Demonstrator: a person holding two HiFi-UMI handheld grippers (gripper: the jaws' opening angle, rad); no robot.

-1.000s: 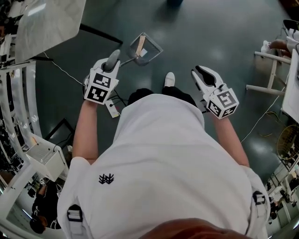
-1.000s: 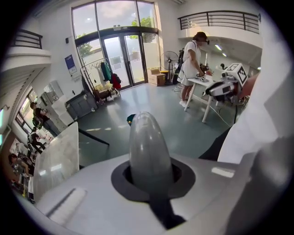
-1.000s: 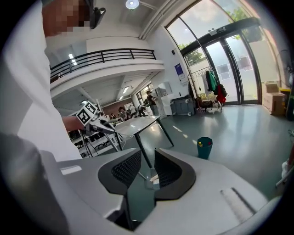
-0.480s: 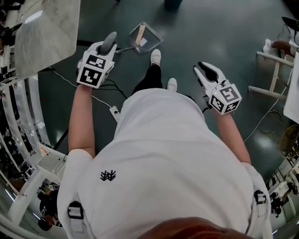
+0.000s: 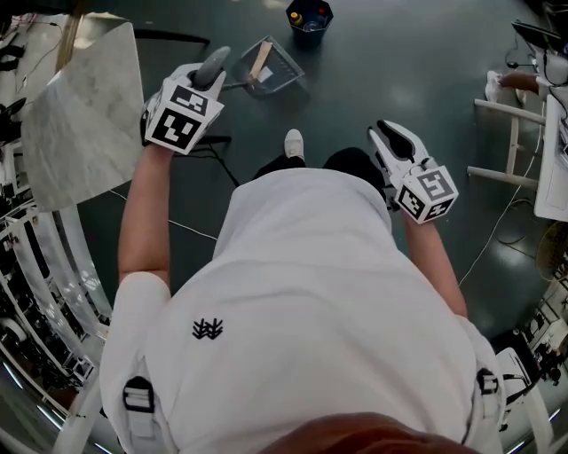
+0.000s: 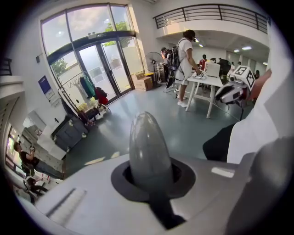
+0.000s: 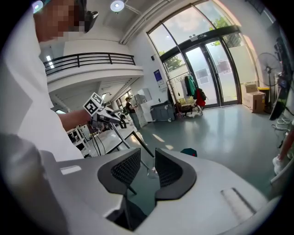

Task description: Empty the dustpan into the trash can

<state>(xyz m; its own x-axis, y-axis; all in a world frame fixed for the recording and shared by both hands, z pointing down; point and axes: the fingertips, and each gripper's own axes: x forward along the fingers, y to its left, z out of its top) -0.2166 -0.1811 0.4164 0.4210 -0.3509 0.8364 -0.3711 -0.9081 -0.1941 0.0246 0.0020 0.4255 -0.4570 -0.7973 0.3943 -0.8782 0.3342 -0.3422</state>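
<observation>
My left gripper point(image 5: 202, 78) is shut on the grey handle point(image 5: 214, 62) of a long-handled dustpan point(image 5: 271, 67), whose clear pan hangs low over the dark floor ahead of me. A wooden strip and a scrap of paper lie in the pan. In the left gripper view the rounded handle end point(image 6: 148, 137) stands up out of the jaws of the left gripper point(image 6: 150, 181). A small blue trash can point(image 5: 309, 16) stands just beyond the pan; it is also in the right gripper view, as the trash can point(image 7: 189, 152). The right gripper point(image 5: 391, 142) point(image 7: 147, 167) is open and holds nothing.
A marble tabletop point(image 5: 84, 106) fills the left side. Cables point(image 5: 200, 146) trail over the floor beneath the left gripper. A white table frame point(image 5: 515, 133) and a person's foot point(image 5: 495, 85) are at the right. My own shoe point(image 5: 293, 142) is behind the pan.
I have stepped forward: the trash can has come into view at the top. The left gripper and dustpan have moved toward it. The right gripper has barely shifted.
</observation>
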